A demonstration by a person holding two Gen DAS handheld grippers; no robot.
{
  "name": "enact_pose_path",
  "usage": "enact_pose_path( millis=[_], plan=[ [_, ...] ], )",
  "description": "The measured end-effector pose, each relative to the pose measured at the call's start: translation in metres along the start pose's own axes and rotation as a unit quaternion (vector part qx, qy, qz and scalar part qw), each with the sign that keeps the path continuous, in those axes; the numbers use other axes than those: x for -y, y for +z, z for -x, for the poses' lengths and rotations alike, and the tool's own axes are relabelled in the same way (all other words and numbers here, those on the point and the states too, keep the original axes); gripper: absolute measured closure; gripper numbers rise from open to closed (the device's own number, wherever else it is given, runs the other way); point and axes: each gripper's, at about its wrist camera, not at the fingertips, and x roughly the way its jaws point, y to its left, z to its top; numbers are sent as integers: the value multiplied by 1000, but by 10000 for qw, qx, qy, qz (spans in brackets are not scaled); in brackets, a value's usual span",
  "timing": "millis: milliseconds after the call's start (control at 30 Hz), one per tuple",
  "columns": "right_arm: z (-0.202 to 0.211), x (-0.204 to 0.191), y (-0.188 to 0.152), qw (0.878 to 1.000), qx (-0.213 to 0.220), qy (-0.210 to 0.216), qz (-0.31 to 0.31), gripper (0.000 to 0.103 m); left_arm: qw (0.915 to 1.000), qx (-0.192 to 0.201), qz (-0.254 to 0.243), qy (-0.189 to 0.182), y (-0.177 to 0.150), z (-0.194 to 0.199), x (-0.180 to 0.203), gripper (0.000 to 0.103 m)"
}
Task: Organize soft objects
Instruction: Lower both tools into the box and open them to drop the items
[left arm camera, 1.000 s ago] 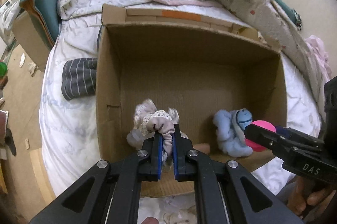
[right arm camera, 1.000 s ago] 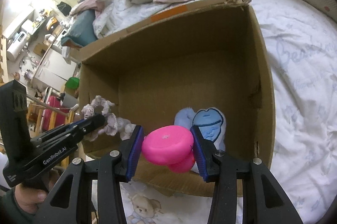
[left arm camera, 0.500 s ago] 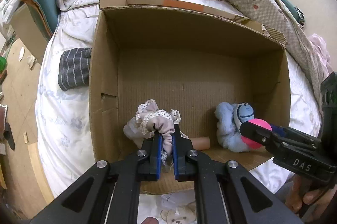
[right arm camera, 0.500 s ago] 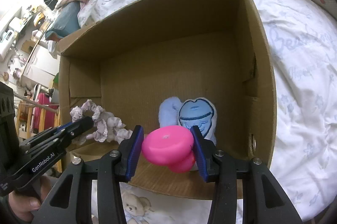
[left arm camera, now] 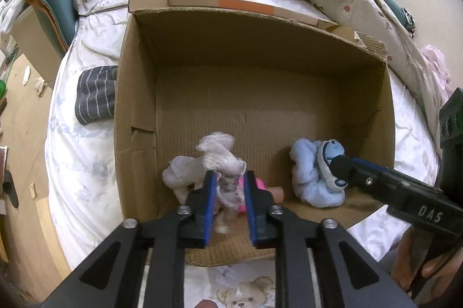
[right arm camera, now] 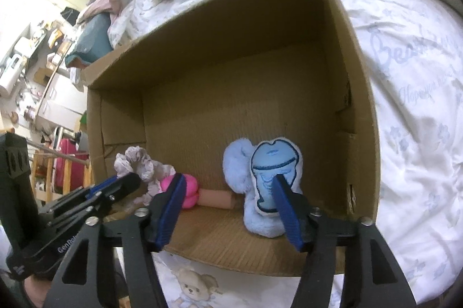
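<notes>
The cardboard box (left arm camera: 136, 94) is matt, ribbed brown paperboard. The scrunchie (right arm camera: 139, 166) is crinkled pale cloth; the blue plush toy (right arm camera: 272, 180) fleecy with stitched fabric; the pink toy (right arm camera: 189, 192) smooth, faintly glossy. The bed sheet (right arm camera: 411, 111) is wrinkled printed cotton.

The cardboard box (left arm camera: 136, 94) is plain brown, with an orange strip on its far flap. Inside lie a pale lilac-grey scrunchie (right arm camera: 139, 166), a bright pink toy (right arm camera: 189, 192), a light blue plush (right arm camera: 249, 163) with a darker blue embroidered patch, and a beige roll (right arm camera: 217, 199). A dark grey cloth (left arm camera: 95, 94) carries thin white stripes. The bedsheet (right arm camera: 411, 94) is white with pale blue flowers and lettering.
</notes>
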Motion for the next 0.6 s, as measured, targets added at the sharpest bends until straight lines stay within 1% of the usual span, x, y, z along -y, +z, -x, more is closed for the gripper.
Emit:
enact_pose_path(
  millis=[33,67,133,167,200,233,267,367,433,533,567,600],
  plan=[
    [2,0,1,10000,49,23,-16,35,10000,26,0,-5,0,1,0,73],
    [4,0,2,9999,90,64,-31,34,10000,56,1,-13,0,3,1,56],
    [10,-3,3,9997,233,117,5,34,9997,175,104,-131,2,9,-1,37],
    [15,-4,4,9993,355,91,56,34,9992,284,170,-241,3,15,-2,37],
    [19,-4,5,9989,448,93,73,34,9988,368,156,-270,4,19,-1,35],
    [23,-4,7,9984,547,127,57,34,9983,501,118,-264,6,26,1,29],
    [29,-4,9,9975,681,188,22,34,9978,605,121,-248,7,30,1,20],
    [40,-4,12,9956,890,293,27,34,9962,844,140,-179,6,42,1,11],
    [43,-8,12,9954,917,245,152,34,9955,930,134,-86,4,47,1,5],
    [47,-11,11,9946,979,252,244,34,9938,1101,153,-9,2,57,-3,3],
    [48,-12,11,9945,984,246,251,32,9932,1149,158,54,1,60,-4,2],
    [48,-13,11,9944,996,250,245,28,9927,1193,167,105,0,63,-5,2]
  ],
)
